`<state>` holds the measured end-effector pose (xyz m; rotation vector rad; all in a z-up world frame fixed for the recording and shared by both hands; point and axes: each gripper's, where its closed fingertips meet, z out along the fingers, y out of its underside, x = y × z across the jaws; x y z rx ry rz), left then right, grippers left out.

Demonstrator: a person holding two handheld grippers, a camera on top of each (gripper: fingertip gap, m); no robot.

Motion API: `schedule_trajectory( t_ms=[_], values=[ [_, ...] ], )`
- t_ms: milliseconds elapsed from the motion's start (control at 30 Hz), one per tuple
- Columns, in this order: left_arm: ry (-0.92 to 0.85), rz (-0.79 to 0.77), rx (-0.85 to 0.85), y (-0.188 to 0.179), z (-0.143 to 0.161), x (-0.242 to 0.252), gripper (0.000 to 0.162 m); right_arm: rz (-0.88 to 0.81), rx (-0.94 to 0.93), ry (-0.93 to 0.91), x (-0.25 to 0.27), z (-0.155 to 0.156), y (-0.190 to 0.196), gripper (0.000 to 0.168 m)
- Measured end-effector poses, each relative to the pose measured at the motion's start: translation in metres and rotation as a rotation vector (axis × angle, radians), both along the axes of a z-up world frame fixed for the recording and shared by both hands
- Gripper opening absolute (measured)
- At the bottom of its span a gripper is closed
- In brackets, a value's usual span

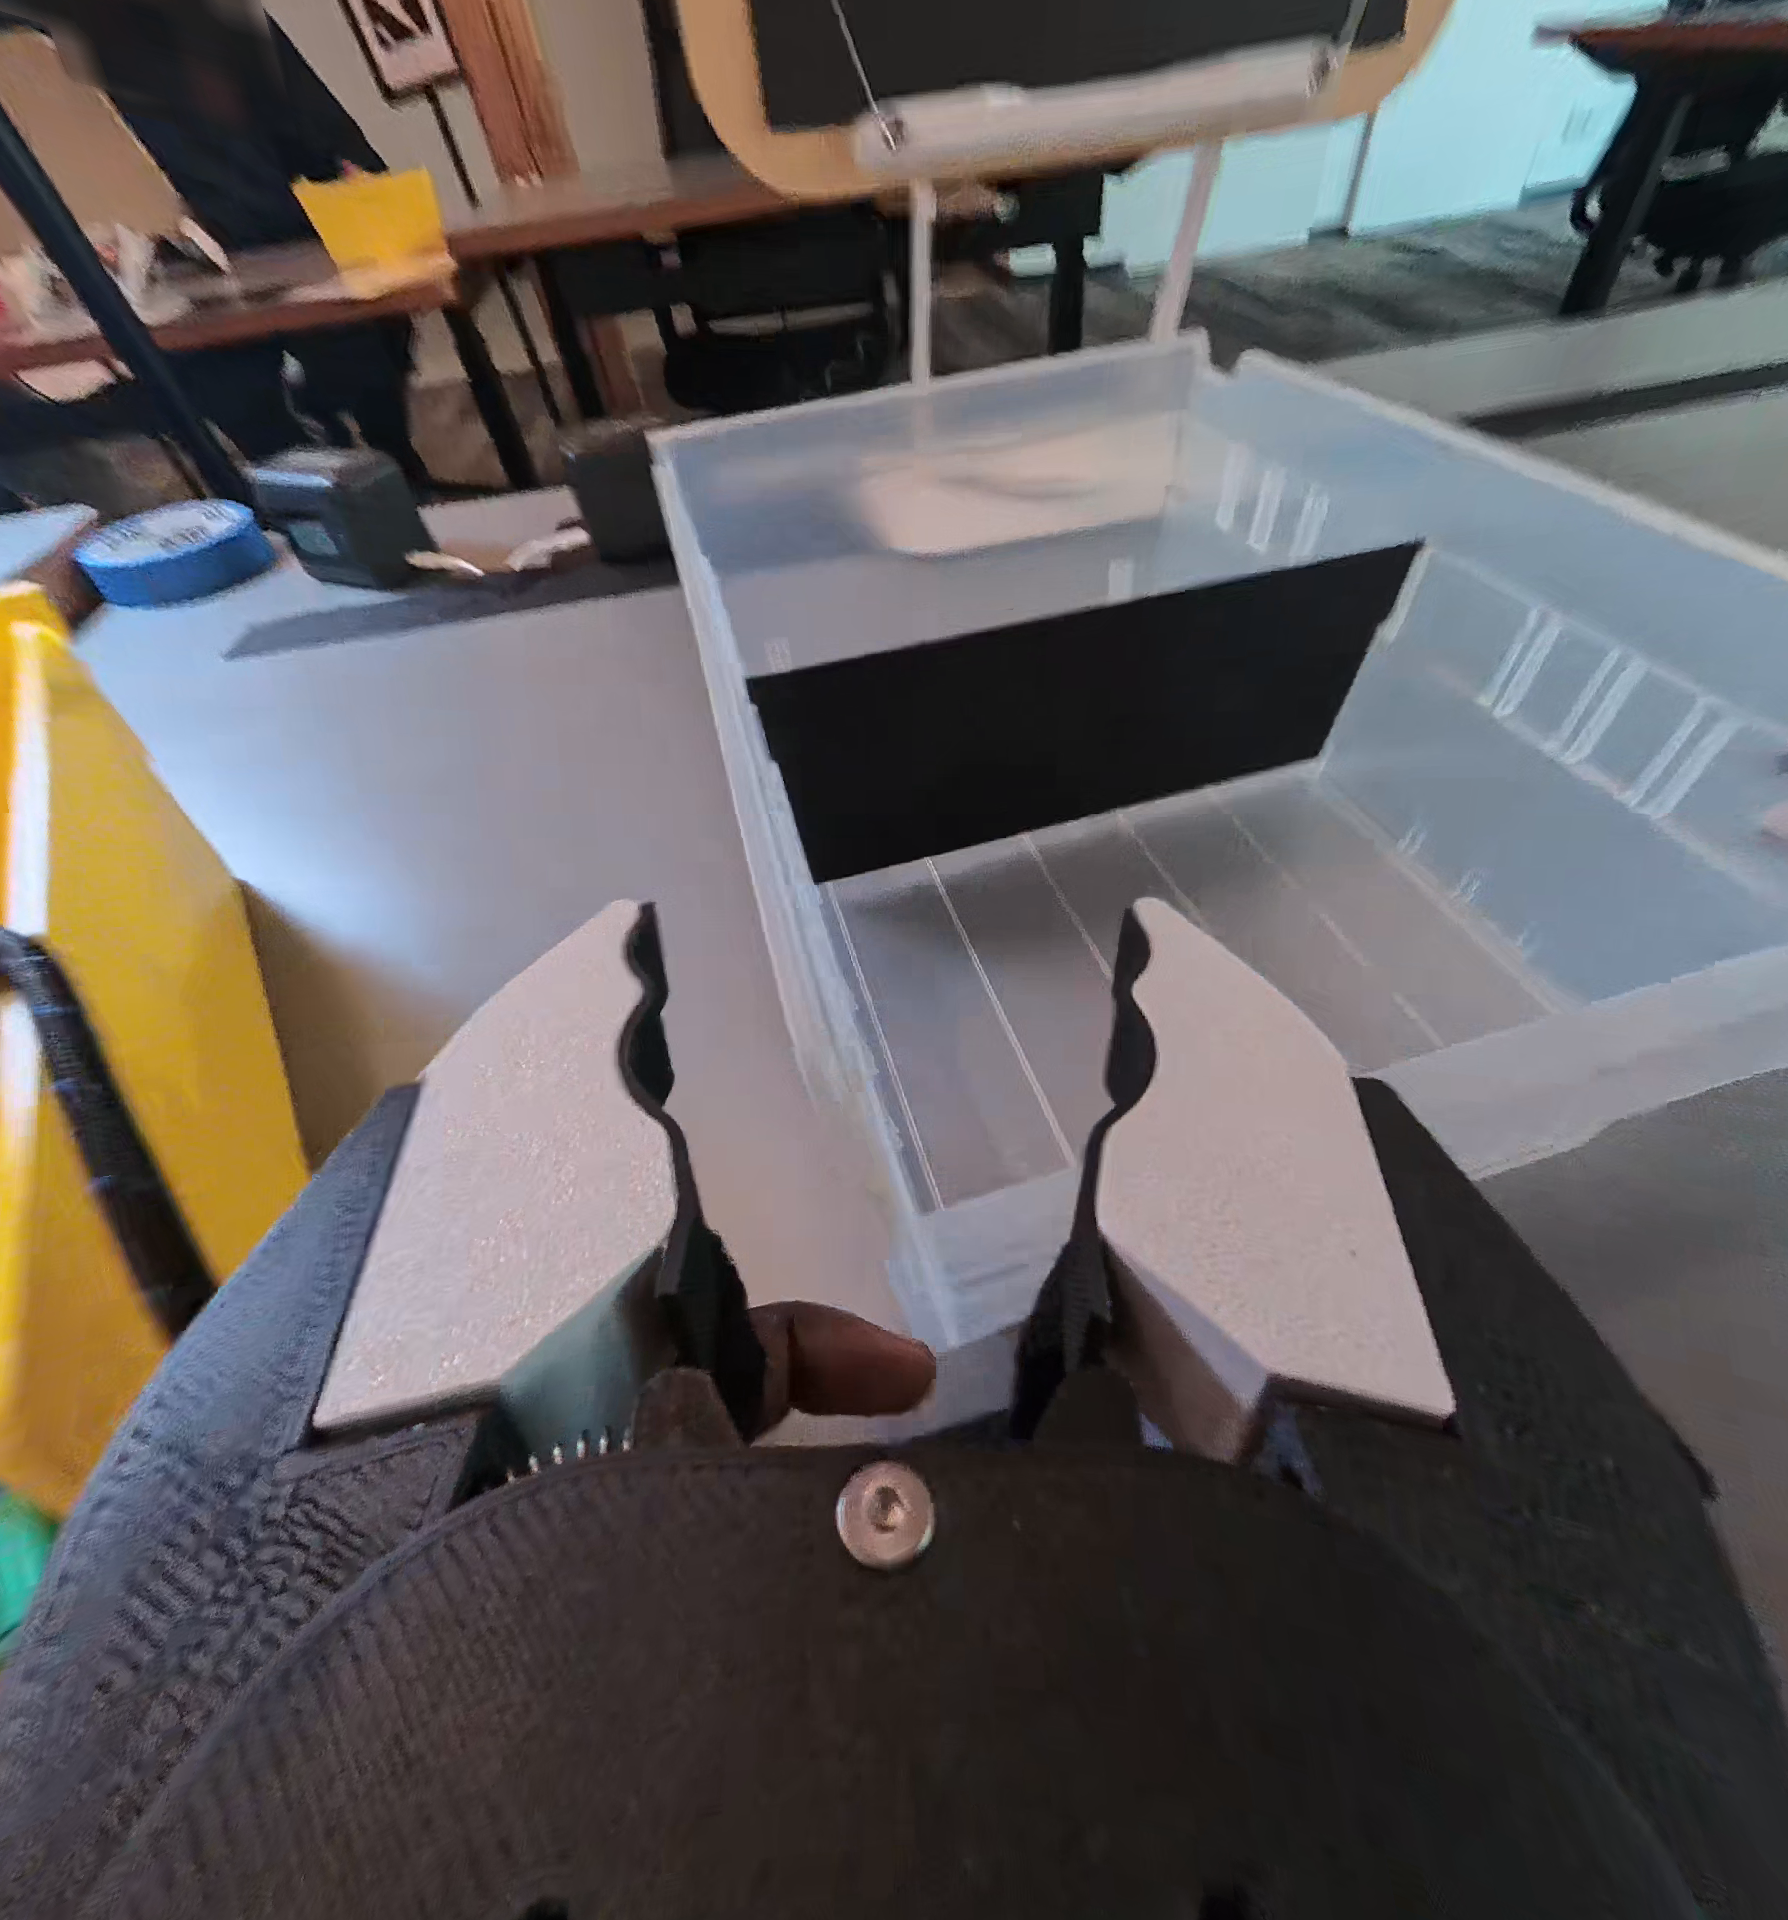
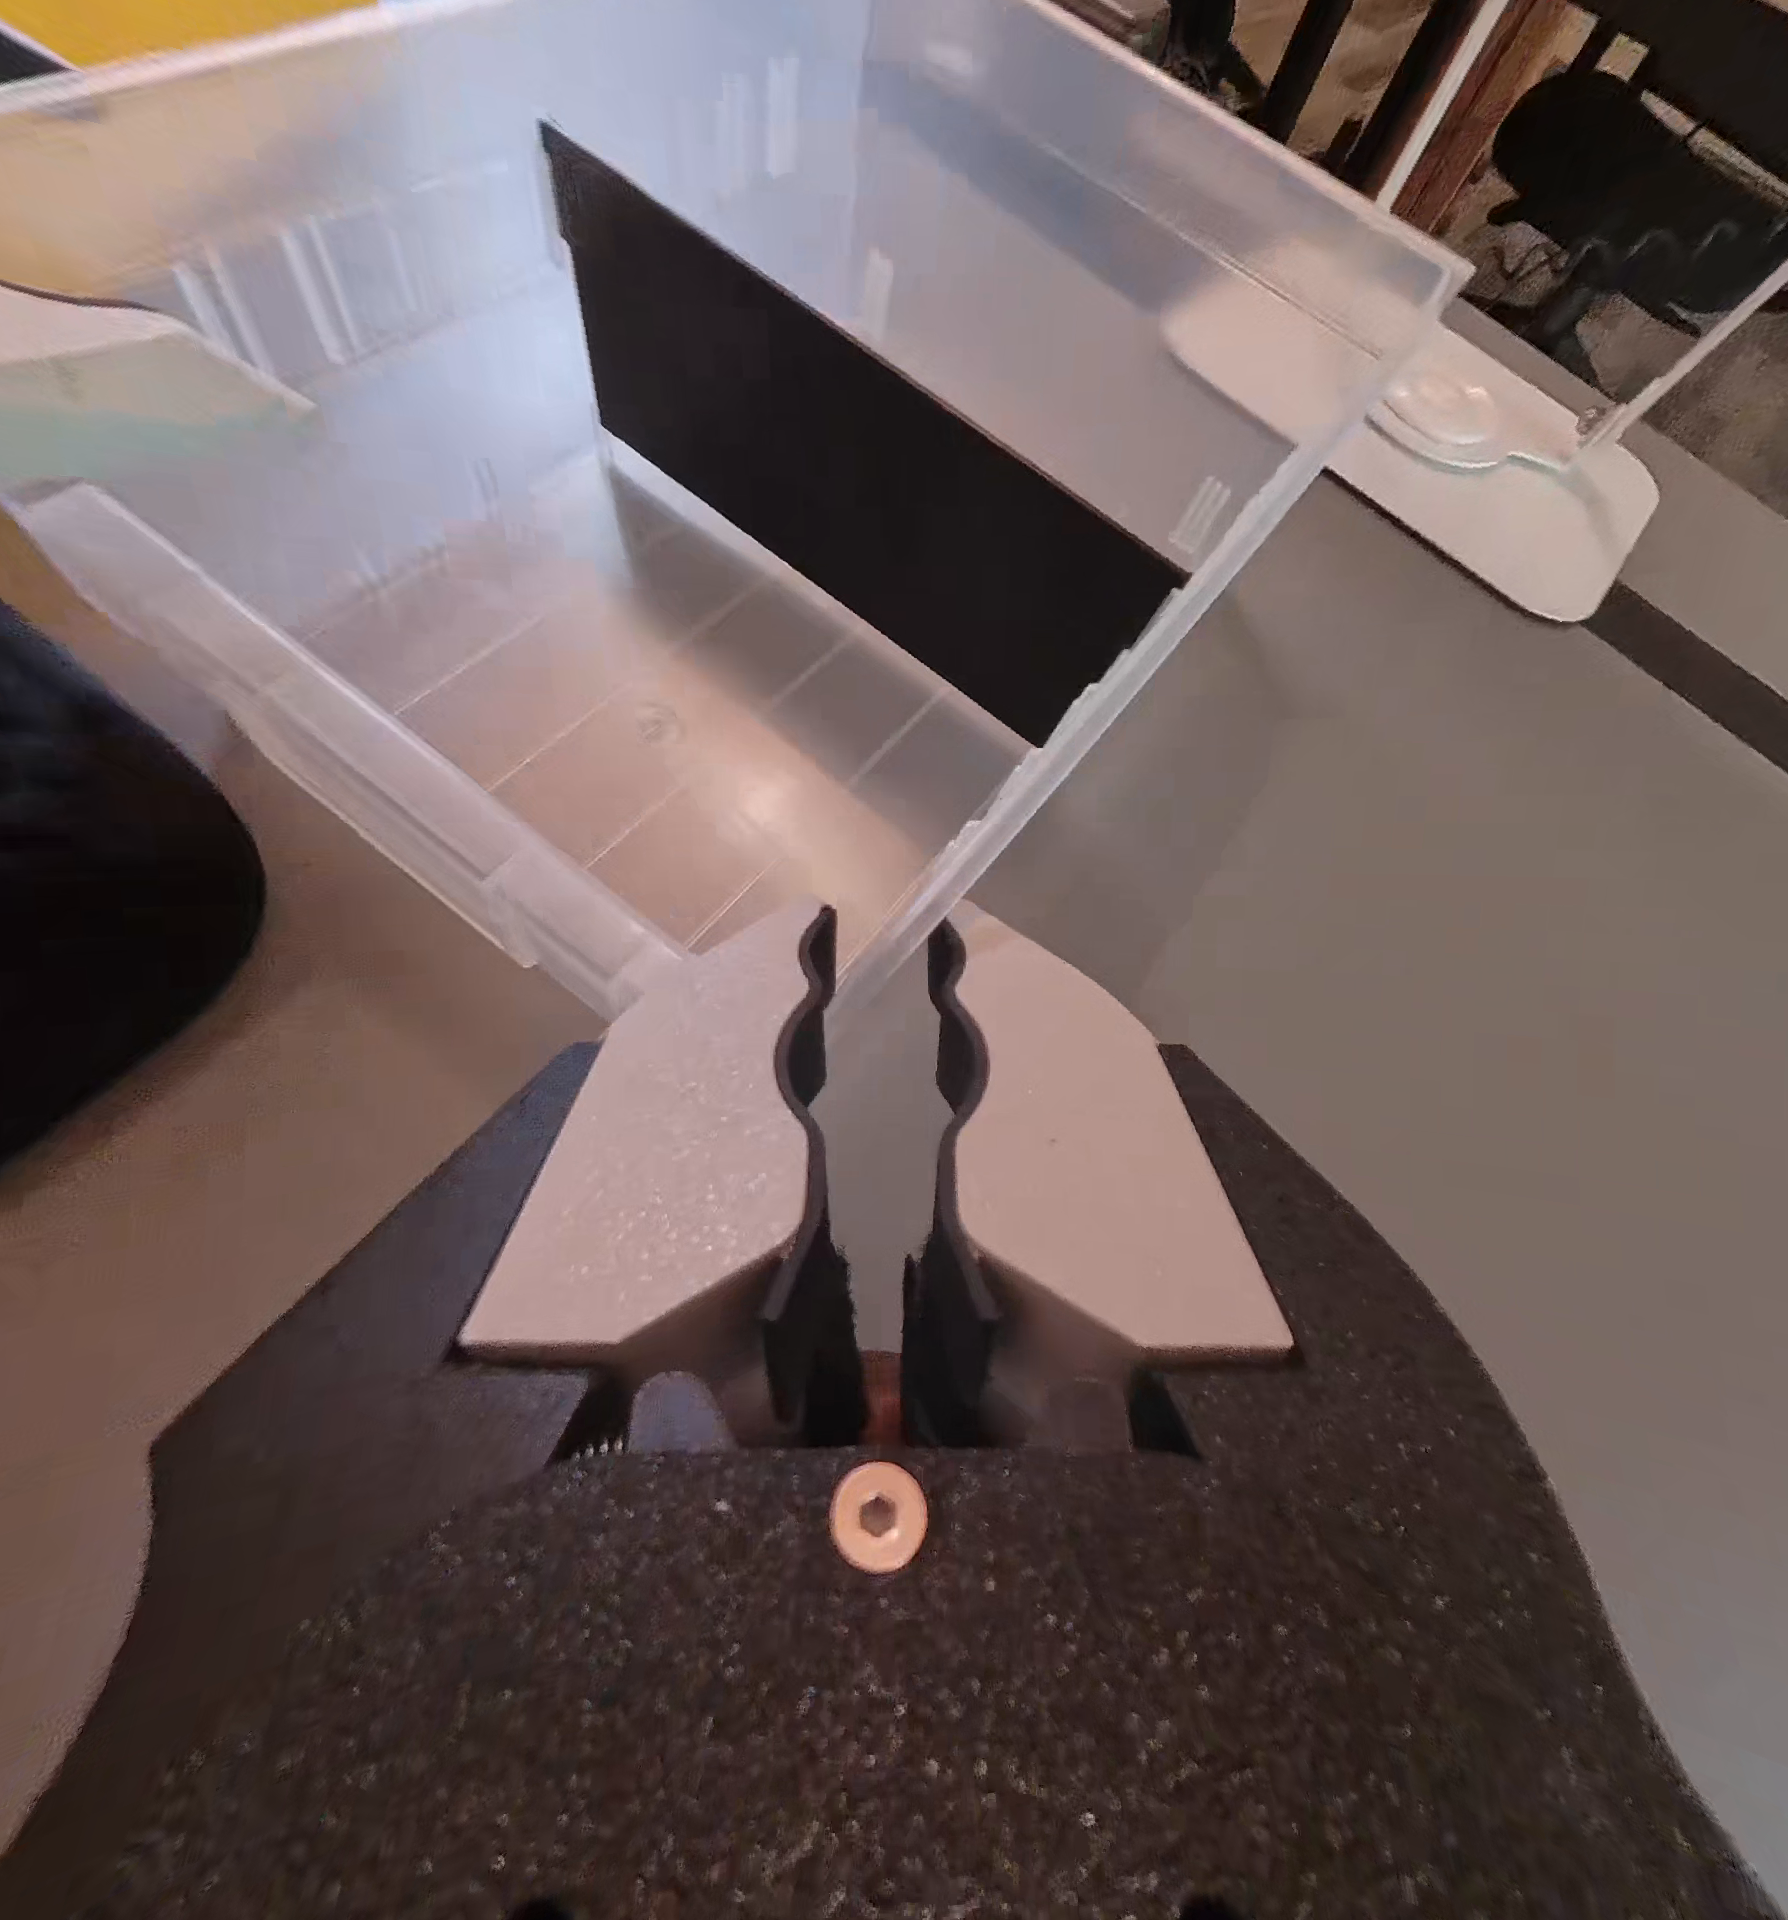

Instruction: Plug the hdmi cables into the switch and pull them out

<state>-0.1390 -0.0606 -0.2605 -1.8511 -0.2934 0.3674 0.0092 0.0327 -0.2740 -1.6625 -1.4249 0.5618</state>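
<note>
No HDMI switch shows in either view. A clear plastic bin [image 1: 1596, 665] with a black divider [image 1: 1066, 707] stands on the grey table. My left gripper [image 1: 890, 920] is open and empty, its fingers straddling the bin's near left wall from above. My right gripper [image 2: 879, 940] is nearly closed, with the rim of the bin's [image 2: 1129, 665] right wall between its fingertips at the near corner. The left gripper's finger [image 2: 90, 384] shows at the left edge of the right wrist view. A black braided cable [image 1: 69, 1091] loops out of a yellow container [image 1: 111, 935] at the left.
A blue tape roll [image 1: 178, 551] and a small black device [image 1: 350, 514] lie at the back left of the table. A white stand base [image 2: 1524, 499] sits behind the bin. Desks and chairs stand beyond the table.
</note>
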Motion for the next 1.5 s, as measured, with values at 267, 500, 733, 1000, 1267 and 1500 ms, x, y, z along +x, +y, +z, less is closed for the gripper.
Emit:
schedule_trajectory(
  t_ms=[267,500,733,1000,1267,1500],
  values=[
    [0.036,-0.027,0.011,0.033,0.024,0.036,0.018,-0.172,0.217,0.035,0.044,0.014,0.043,0.014],
    [0.091,-0.252,0.050,0.129,0.044,0.126,0.024,-0.456,0.371,0.136,0.143,0.054,0.119,0.010],
    [0.265,-0.468,-0.055,0.199,0.014,0.235,0.023,-0.747,0.394,0.157,0.262,0.052,0.183,0.008],
    [0.201,-0.856,-0.176,0.201,-0.016,0.320,0.042,-0.964,0.291,0.109,0.345,0.012,0.217,0.019],
    [0.126,-0.484,0.026,0.092,0.019,0.182,0.052,-0.856,0.466,0.313,0.306,0.089,0.183,0.047],
    [0.264,0.181,0.044,-0.015,0.047,-0.004,0.065,-0.379,0.095,0.480,0.156,0.052,0.133,0.100]
  ],
)
